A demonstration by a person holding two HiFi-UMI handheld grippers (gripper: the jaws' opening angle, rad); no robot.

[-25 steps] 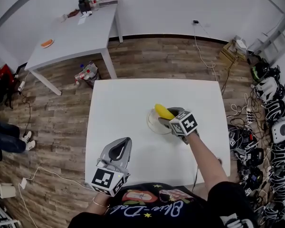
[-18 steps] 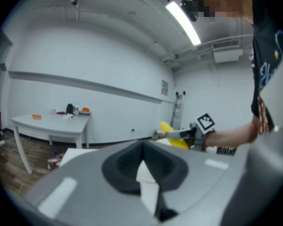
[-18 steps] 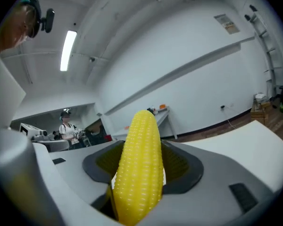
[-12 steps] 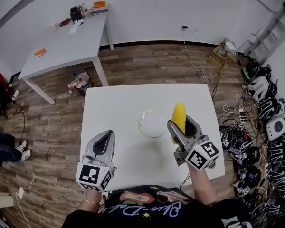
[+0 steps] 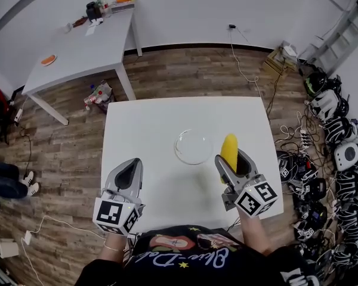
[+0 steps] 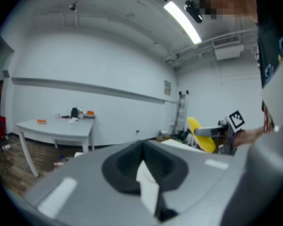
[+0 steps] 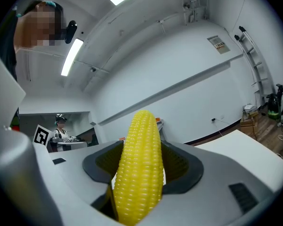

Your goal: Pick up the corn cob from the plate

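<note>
— Yellow corn cob is sitting clamped between the jaws of the right gripper, clear of the glass plate and just to its right, over the table.
— What is needing care?
— An even squeeze. The cob is sticking out well past the jaws, so I judge a sudden tilt is risking a pivot.
— And the arms?
— The right forearm is reaching forward with its jaws angling upward. The left gripper is idling near the table's front edge, jaws together on nothing.

left gripper jaws closed on nothing; beyond, right gripper clamps the corn cob
</note>
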